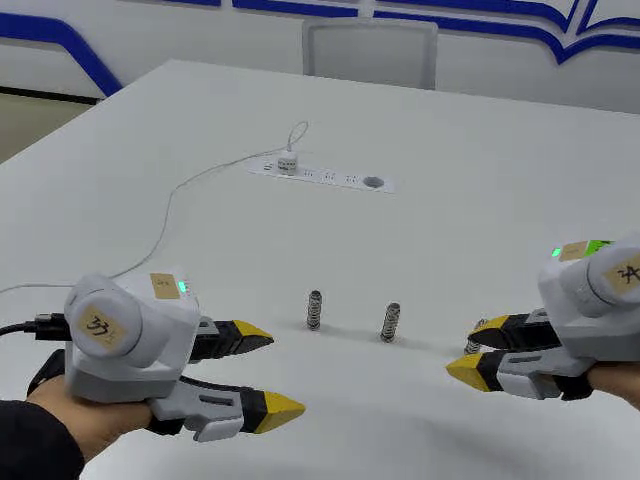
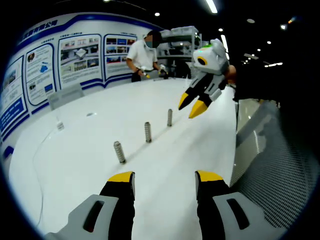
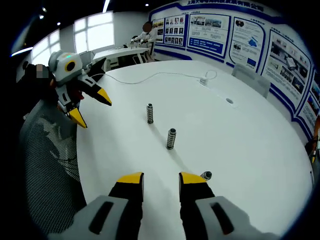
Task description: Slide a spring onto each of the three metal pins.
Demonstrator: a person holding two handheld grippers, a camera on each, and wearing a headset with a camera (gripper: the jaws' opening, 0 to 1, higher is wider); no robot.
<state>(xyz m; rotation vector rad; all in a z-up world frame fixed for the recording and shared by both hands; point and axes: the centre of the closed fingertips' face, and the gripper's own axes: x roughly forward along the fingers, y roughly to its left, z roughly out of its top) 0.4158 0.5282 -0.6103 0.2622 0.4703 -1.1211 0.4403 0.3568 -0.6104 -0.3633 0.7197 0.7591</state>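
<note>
Three springs stand before the single power strip. One cable meets it, and one chair sits beyond. Two grippers.

Three pins stand in one row on the table. Reference: the middle pin.

- The left pin stands near it, to the left.
- The right pin stands near it, to the right, just beside the jaw tips of the right gripper.
- The left gripper lies left of and before it, apart from it.
- The power strip lies well behind it; the cable runs off to the left.
- A chair stands behind it, beyond the far table edge.
</note>
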